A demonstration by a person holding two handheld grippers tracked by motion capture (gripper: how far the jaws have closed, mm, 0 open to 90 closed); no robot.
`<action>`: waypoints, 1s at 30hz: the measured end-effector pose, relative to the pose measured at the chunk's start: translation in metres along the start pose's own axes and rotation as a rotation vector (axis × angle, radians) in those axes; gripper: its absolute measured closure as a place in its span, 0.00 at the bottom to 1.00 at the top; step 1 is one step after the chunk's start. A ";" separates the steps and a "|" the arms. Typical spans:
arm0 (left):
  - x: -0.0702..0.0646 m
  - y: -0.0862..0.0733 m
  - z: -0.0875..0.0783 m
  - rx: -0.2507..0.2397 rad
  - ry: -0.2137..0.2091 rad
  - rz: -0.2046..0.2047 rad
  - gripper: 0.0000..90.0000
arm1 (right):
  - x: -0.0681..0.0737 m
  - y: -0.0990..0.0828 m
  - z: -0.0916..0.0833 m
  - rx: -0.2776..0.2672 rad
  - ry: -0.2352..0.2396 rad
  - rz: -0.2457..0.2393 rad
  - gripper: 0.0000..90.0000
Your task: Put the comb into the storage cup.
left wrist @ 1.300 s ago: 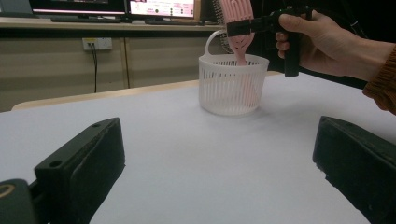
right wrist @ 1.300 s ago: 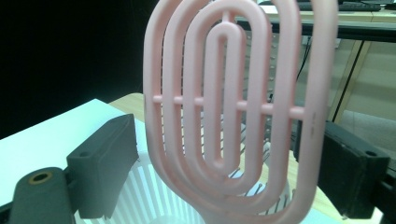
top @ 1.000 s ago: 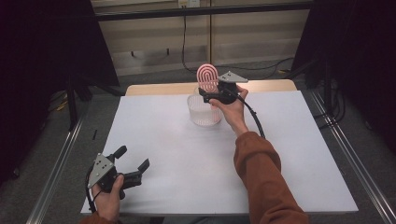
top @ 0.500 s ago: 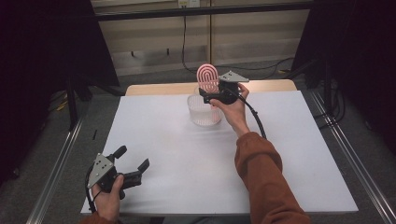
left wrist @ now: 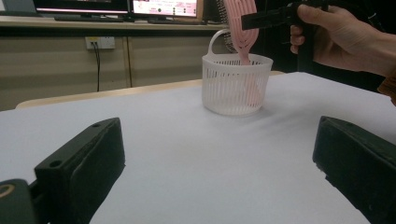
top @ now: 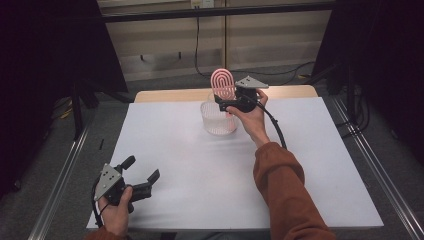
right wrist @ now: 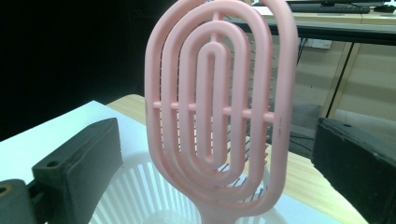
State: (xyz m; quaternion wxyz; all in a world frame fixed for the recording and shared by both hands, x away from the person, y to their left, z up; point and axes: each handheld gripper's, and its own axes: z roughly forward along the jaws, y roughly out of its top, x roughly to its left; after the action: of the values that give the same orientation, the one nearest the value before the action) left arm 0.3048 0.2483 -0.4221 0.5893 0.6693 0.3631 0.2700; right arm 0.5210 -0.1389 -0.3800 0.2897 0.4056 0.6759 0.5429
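White covering spreads over the table (top: 200, 165), with a strip of pale wood (top: 165, 95) showing along its far edge and dark curtains on either side of the room. Beyond the table runs a beige wall with a cable hanging down it, and the left gripper view catches a wall socket (left wrist: 100, 43) and lit monitors (left wrist: 163, 6) on a shelf further back.

An arm in a rust-coloured sleeve (top: 280, 195) reaches from the near right toward the far middle of the table. Its hand holds the right gripper (top: 235, 102) just beside and above a white slotted basket (top: 218, 120), which stands upright near the far edge. A pink hairbrush (top: 223, 84) stands in the basket, handle down, its looped oval head rising well above the rim. In the right gripper view the brush head (right wrist: 219, 107) sits between the two black jaws, which are spread wide and clear of it on both sides, so the gripper is released.

At the near left corner the left gripper (top: 142, 172) rests low over the table in the other hand, its jaws parted wide with nothing between them, well apart from the basket.
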 end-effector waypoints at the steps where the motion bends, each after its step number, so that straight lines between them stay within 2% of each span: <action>1: 0.000 0.000 0.000 0.002 0.000 0.003 0.02 | 0.000 0.000 -0.001 -0.001 -0.002 0.003 0.01; 13: 0.000 0.000 -0.001 0.006 0.001 0.009 0.02 | -0.006 -0.004 -0.008 -0.005 -0.013 0.009 0.02; 17: -0.001 0.000 -0.001 0.006 -0.002 0.009 0.02 | -0.005 -0.005 -0.004 -0.008 -0.021 -0.005 0.05; 22: 0.000 0.000 -0.002 -0.001 -0.004 0.006 0.02 | -0.002 -0.004 0.000 -0.011 -0.027 -0.016 0.04; 26: 0.000 0.000 -0.003 -0.005 -0.001 0.003 0.02 | -0.001 -0.004 -0.003 -0.002 -0.026 -0.013 0.02; 30: 0.000 0.000 -0.004 -0.008 0.005 0.007 0.02 | -0.001 -0.003 -0.014 -0.018 -0.030 -0.013 0.02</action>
State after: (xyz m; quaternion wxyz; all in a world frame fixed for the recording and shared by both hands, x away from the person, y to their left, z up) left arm 0.3017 0.2507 -0.4212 0.5902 0.6676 0.3609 0.2752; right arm 0.5094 -0.1470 -0.3792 0.3070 0.4067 0.6691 0.5410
